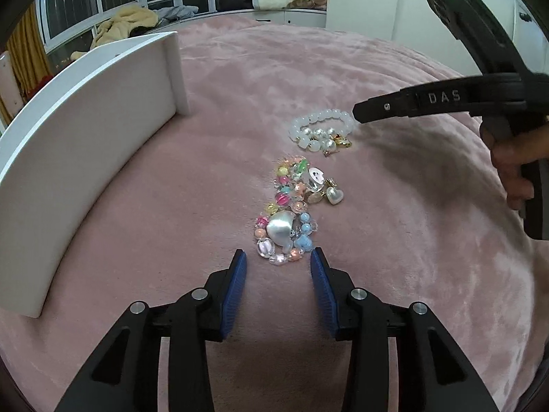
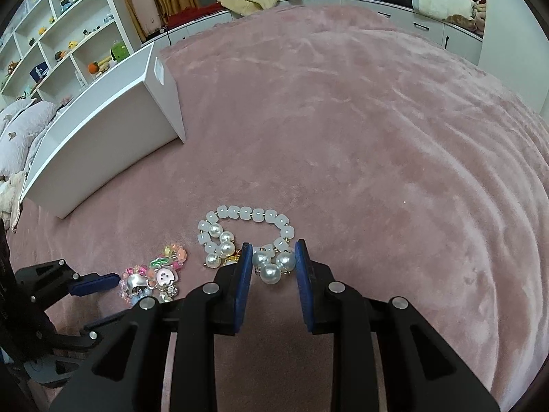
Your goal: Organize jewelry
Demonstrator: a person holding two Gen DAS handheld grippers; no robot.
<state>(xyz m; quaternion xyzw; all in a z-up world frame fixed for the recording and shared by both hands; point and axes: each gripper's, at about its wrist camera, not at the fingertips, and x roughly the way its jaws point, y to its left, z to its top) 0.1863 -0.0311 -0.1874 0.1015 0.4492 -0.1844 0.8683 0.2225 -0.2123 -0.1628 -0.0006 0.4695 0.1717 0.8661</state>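
Left wrist view: looking down at a pink fuzzy bed cover (image 1: 394, 206), with all the jewelry laid out on it.

Colourful bead bracelet (image 1: 284, 219): the landmark for everything below. It's a heap of pastel and clear beads with a big silvery shell-shaped charm (image 1: 281, 230) on top.

Left gripper (image 1: 278, 262): jaws apart, blue pads either side of the near end of the colourful bead bracelet. Pads don't look like they're pressing on anything, so it's holding nothing.

Heart charm (image 1: 334, 195): small pearly heart just to the right of the colourful bead bracelet, up against its far end.

White bead bracelet (image 1: 320, 129): a bit beyond the colourful bead bracelet, slightly right. Milky square-ish beads in a loop, plus pearls and a few gold bits.

Right gripper (image 2: 273, 253): past the colourful bead bracelet, down over the white bead bracelet. In the right wrist view a cluster of pearls (image 2: 274, 266) sits between the blue pads. The right pad looks to be touching one pearl, but on the left there's a thin gap, so I honestly can't tell if it's actually clamped or just straddling them.

Person's hand (image 1: 514, 168): far right of the colourful bead bracelet, wrapped around the right gripper's handle.

White box (image 1: 92, 144): to the left of the colourful bead bracelet, well apart from it, sitting on the bed cover. Only its outer walls show.
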